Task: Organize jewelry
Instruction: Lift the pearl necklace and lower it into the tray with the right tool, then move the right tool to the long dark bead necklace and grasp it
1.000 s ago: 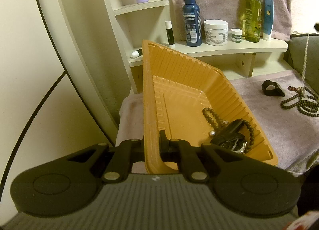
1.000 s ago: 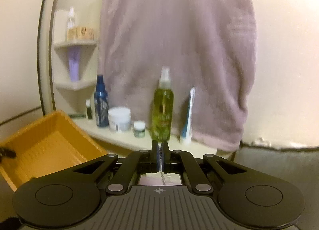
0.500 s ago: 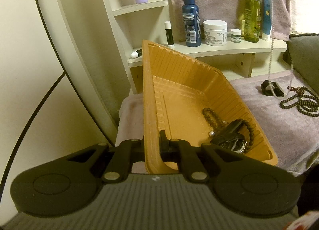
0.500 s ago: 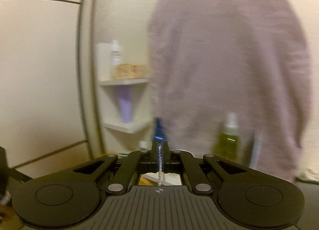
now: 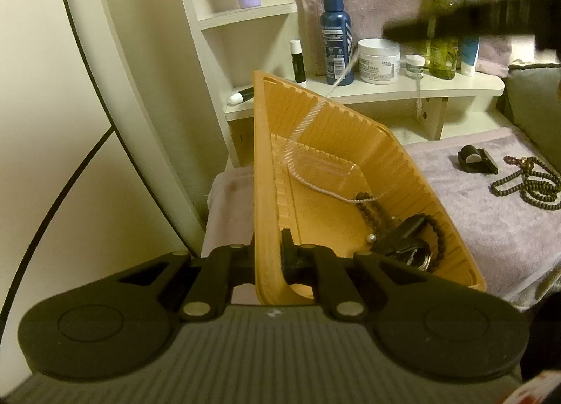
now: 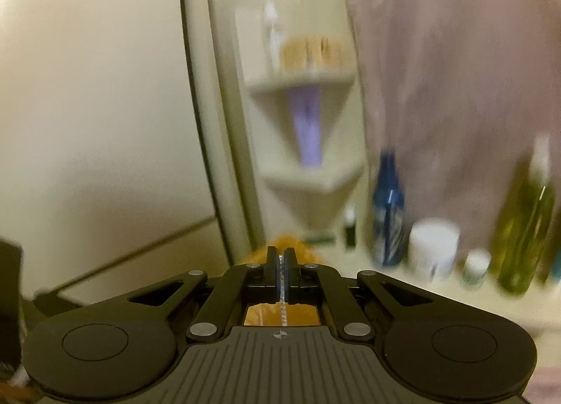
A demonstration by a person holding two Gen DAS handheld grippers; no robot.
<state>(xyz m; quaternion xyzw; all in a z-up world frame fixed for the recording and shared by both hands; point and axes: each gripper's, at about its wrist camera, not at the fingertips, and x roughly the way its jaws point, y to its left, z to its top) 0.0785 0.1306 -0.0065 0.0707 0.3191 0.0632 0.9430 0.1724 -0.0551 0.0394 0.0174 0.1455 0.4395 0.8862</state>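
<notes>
Pearl chain [image 5: 308, 183], clamped in right gripper [image 6: 281, 264], trails into orange tray [image 5: 403, 172] clamped by left gripper [image 5: 267, 257], joining dark bracelet [image 5: 371, 207]; beaded necklace [image 5: 529, 186] remains on towel [image 5: 491, 228].

Warm, yellowish indoor light fills both views, fairly dim, with soft shadows and no hard glare. The left wrist view is sharp through the centre, though a dark smear of motion blur crosses its upper right and straight lines bow toward the edges. The right wrist view is blurred across the whole background, sharp only along the lower foreground, with black vignetting in the corners
</notes>
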